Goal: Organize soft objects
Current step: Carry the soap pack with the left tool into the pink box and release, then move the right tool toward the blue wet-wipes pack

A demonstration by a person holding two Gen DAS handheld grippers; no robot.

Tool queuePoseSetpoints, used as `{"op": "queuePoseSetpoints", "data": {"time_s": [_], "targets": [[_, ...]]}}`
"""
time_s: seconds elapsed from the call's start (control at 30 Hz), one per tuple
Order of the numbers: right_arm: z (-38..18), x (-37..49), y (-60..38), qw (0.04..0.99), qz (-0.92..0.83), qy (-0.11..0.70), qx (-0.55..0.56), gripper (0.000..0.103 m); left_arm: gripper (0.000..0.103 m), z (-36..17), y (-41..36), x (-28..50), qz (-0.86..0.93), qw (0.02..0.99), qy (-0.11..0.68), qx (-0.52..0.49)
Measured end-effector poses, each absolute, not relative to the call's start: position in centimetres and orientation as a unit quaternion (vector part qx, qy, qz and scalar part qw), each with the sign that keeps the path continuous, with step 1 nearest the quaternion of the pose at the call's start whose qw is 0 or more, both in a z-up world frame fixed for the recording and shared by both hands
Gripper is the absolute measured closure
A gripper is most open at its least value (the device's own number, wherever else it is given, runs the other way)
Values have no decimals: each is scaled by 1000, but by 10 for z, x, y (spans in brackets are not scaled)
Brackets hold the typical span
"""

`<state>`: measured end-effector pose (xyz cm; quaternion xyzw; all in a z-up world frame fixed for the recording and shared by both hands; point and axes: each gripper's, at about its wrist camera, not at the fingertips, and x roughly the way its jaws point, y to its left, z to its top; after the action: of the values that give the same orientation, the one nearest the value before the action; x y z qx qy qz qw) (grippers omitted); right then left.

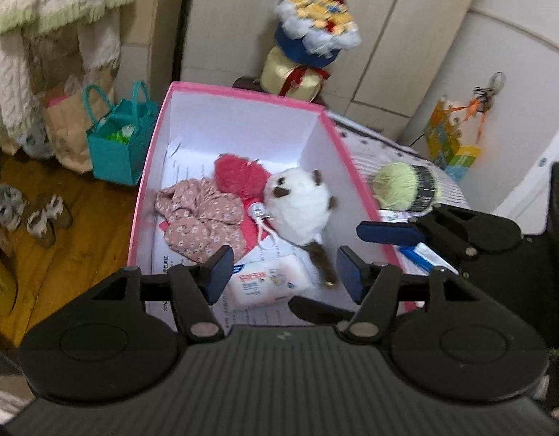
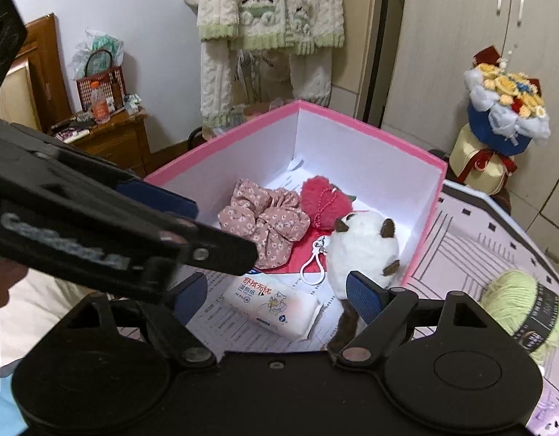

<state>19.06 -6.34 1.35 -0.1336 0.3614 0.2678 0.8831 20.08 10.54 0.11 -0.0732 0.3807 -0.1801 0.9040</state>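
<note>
The left gripper [image 1: 283, 272] stands over the near end of the pink box [image 1: 243, 91] with its jaws apart and nothing between the pads; the tissue pack [image 1: 268, 283] lies directly beneath the gap, untouched. The right gripper [image 2: 275, 294] is likewise spread wide and empty, its blue pads [image 2: 363, 298] set either side of the same pack as seen from its own camera. Inside the box, beyond the left gripper's fingertips, lie four soft items: the tissue pack nearest, a white plush toy with brown ears [image 1: 301, 207] ahead and to the right, touching the right inner wall, a red fuzzy pompom [image 1: 239, 178] farther in, and a pink floral scrunchie [image 1: 199, 214] ahead and to the left. A white keyring clasp [image 1: 261, 218] rests between the pompom and the plush. Printed paper sheets [image 1: 192, 170] line the box floor. One task item is outside the box — a ball of pale green yarn [image 2: 522, 309] with a black label lies on the patterned bedcover [image 2: 479, 239], just to the right of the right gripper's right finger and beyond the box's right wall. In the right wrist view the left gripper's body [image 2: 97, 225] crosses the left foreground and hides the box's near left corner. Surroundings — a teal bag [image 1: 116, 145] left of the box, a flower bouquet [image 1: 312, 36] behind it, and a knitted garment [image 2: 272, 11] hanging on the wall.
</note>
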Motion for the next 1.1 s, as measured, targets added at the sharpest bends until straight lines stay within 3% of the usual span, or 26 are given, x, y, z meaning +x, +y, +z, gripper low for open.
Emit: {"op": "queuePoseSetpoints", "data": {"time_s": [0.6, 1.1], "targets": [[61, 112, -148, 911, 237, 319, -106, 16, 35, 50, 79, 113, -228, 921, 317, -9], [52, 64, -261, 937, 196, 277, -81, 16, 35, 42, -6, 108, -312, 883, 351, 21]]}}
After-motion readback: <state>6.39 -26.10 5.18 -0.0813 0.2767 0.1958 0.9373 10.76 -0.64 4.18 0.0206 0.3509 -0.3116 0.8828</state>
